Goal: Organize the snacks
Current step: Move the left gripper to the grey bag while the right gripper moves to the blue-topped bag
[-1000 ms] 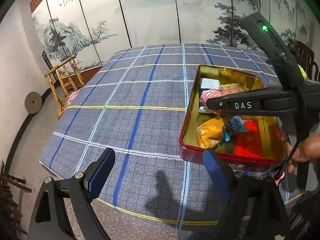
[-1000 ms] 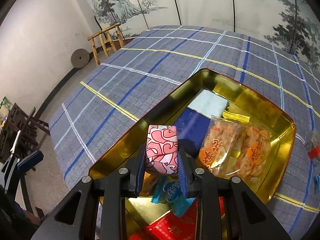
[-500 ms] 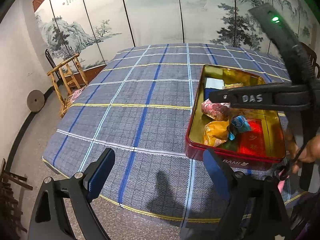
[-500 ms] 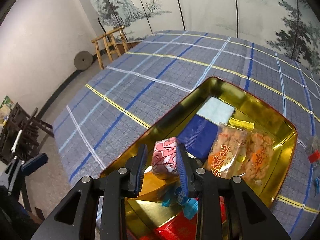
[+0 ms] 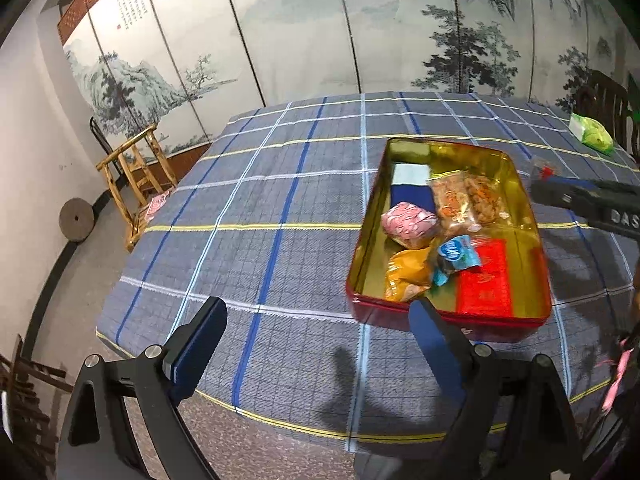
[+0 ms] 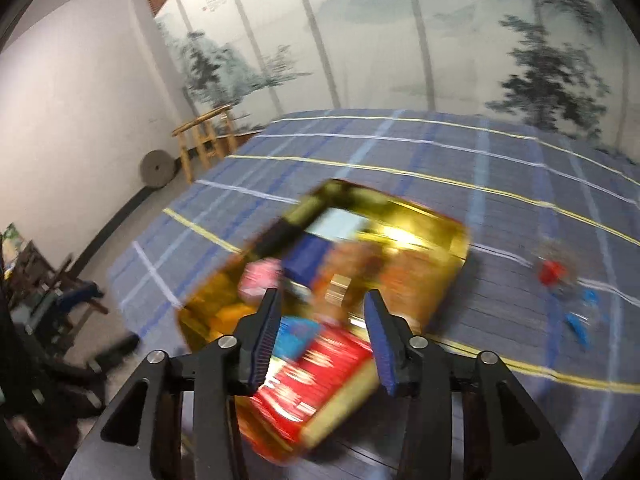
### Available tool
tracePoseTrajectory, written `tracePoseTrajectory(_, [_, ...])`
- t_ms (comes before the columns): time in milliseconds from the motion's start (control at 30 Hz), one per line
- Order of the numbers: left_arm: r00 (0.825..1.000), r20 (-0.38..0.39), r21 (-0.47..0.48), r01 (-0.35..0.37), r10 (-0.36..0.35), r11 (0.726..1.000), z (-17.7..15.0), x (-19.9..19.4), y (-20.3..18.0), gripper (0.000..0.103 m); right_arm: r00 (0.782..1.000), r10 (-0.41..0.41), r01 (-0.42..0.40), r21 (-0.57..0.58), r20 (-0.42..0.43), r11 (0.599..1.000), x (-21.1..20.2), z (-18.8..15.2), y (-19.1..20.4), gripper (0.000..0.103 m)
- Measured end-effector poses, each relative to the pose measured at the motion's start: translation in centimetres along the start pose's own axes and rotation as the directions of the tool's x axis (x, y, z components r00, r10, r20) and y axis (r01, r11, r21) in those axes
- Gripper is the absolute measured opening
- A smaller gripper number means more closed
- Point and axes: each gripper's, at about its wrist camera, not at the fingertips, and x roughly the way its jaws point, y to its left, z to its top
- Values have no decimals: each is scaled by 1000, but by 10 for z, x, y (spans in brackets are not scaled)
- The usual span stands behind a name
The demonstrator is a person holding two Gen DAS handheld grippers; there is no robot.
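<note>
Beyond the opening, empty right gripper [image 6: 322,322] lies the pink snack [image 6: 260,282] in the tin [image 6: 448,228]

- We see a grey-blue tablecloth [image 5: 256,216] checked with blue, white and yellow lines.
- We see a tin [image 5: 436,322], red outside, gold inside.
- We see a pink-patterned packet [image 5: 408,222].
- We see a red packet [image 5: 486,284].

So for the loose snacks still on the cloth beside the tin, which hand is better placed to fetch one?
Right, probably. The right gripper, jaws opening and empty, has the loose wrappers just to its right. The left gripper hangs open off the table's near edge, on the tin's other side.
</note>
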Motion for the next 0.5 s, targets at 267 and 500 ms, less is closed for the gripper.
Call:
tracePoseTrajectory(267, [1000, 27, 83, 0, -2, 997, 15, -11, -34, 94, 965, -262, 261, 55, -6, 964, -48, -46, -103, 51])
tracePoseTrajectory(500, [998, 42, 162, 38, -45, 986, 38, -23, -77, 95, 899, -437, 437, 165, -38, 884, -91, -79, -201, 58])
